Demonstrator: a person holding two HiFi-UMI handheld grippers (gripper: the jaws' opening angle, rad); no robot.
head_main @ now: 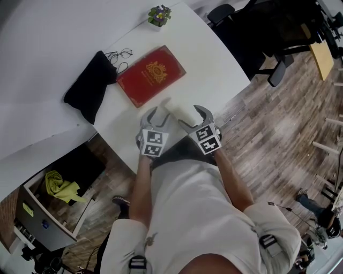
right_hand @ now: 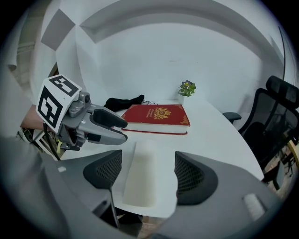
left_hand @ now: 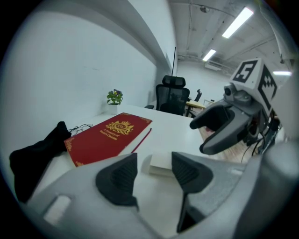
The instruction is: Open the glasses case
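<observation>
L claw [left_hand: 154,158] part open, pads apart, nothing gripped; short end of the white glasses case [right_hand: 140,179] shows just past its tips. R claw [right_hand: 148,159] open wider, case lies lengthwise btwn its pads w/ a gap each side, no contact. Case shut, flat on the white table [head_main: 203,59] near the front edge, just in front of the red book [right_hand: 156,116]. Black pouch [head_main: 88,85], specs [head_main: 119,55], small plant [head_main: 159,15] further back.
</observation>
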